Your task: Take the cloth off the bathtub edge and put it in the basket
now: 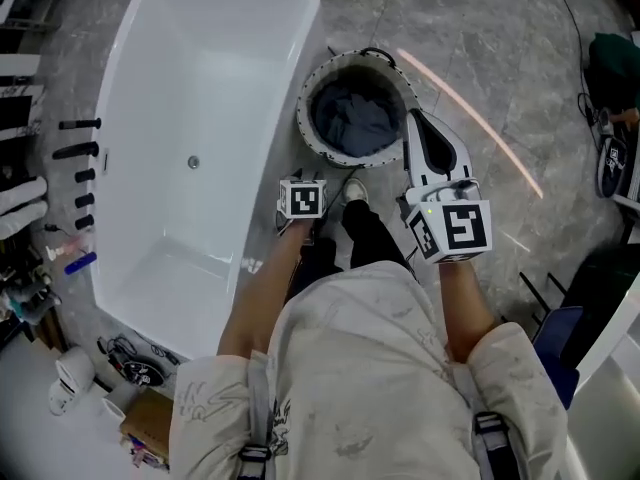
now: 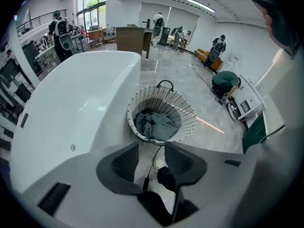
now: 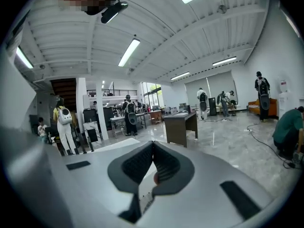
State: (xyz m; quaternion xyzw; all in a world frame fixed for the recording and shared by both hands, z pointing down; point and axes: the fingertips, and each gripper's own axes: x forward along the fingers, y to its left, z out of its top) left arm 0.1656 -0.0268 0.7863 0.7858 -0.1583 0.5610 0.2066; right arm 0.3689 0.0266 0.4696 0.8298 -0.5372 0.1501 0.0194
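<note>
Cloth point(image 1: 355, 123): dk blue-grey, crumpled, lying in white wire basket point(image 1: 302, 123).

Dark cloth point(image 1: 352, 123) in round basket point(image 1: 305, 133), just beside white bathtub point(image 1: 200, 88); right gripper point(image 1: 418, 128) by basket rim.

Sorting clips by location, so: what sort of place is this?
Probably a big open workshop or lab hall, not a home bathroom: the bathtub stands on bare stone floor, desks and people wearing backpacks fill the room beyond, under strip lights.

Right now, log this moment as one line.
cloth: in basket | left gripper: jaws apart, empty | right gripper: jaws together, empty
</note>
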